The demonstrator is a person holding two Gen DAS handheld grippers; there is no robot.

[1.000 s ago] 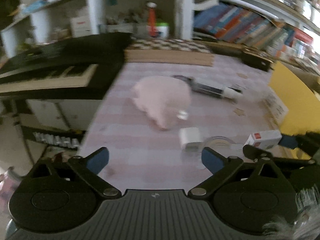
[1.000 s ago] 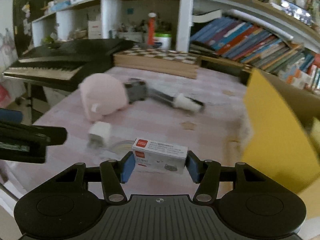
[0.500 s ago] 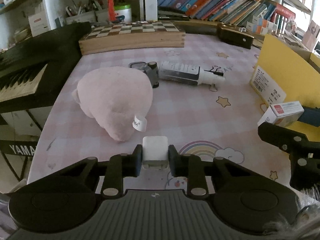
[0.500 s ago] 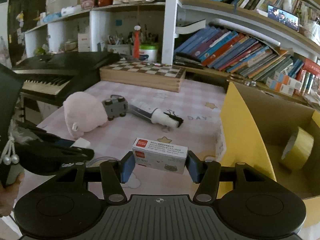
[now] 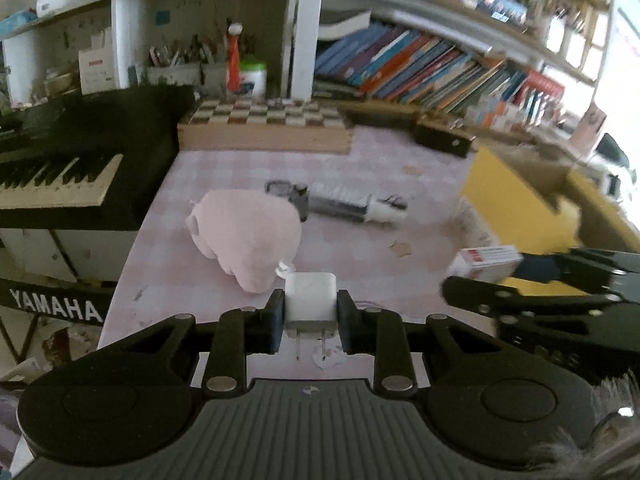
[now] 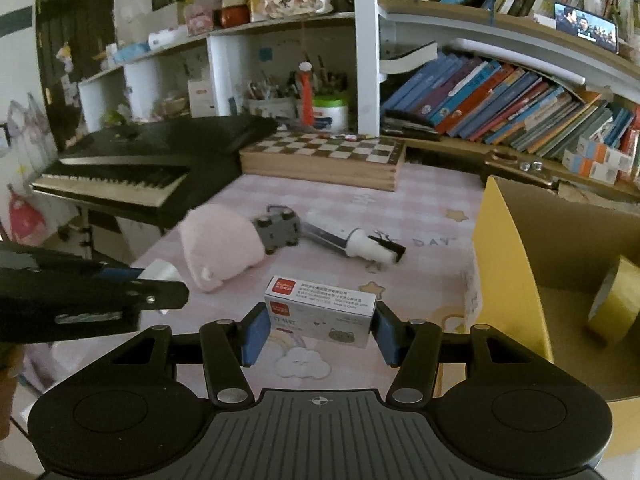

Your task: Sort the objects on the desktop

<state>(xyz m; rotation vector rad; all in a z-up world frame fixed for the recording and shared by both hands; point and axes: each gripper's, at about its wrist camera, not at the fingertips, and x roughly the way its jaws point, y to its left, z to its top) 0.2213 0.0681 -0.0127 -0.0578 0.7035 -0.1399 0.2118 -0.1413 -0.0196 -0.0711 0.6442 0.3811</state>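
Note:
My left gripper is shut on a white plug adapter, lifted off the pink tablecloth with its two prongs pointing back at the camera. My right gripper is shut on a small white staple box with a red label, held above the cloth. That box also shows at the right of the left wrist view. A pink plush toy, a grey toy car and a dark tube with a white cap lie on the cloth. An open yellow cardboard box stands right, holding a tape roll.
A wooden chessboard case lies at the back of the table. A black keyboard stands off the left edge. Shelves of books and pen pots run behind. The left gripper crosses the left of the right wrist view.
The left gripper went from open above the cloth to shut on the white adapter and lifted it. The right gripper rose a little with the staple box still held.

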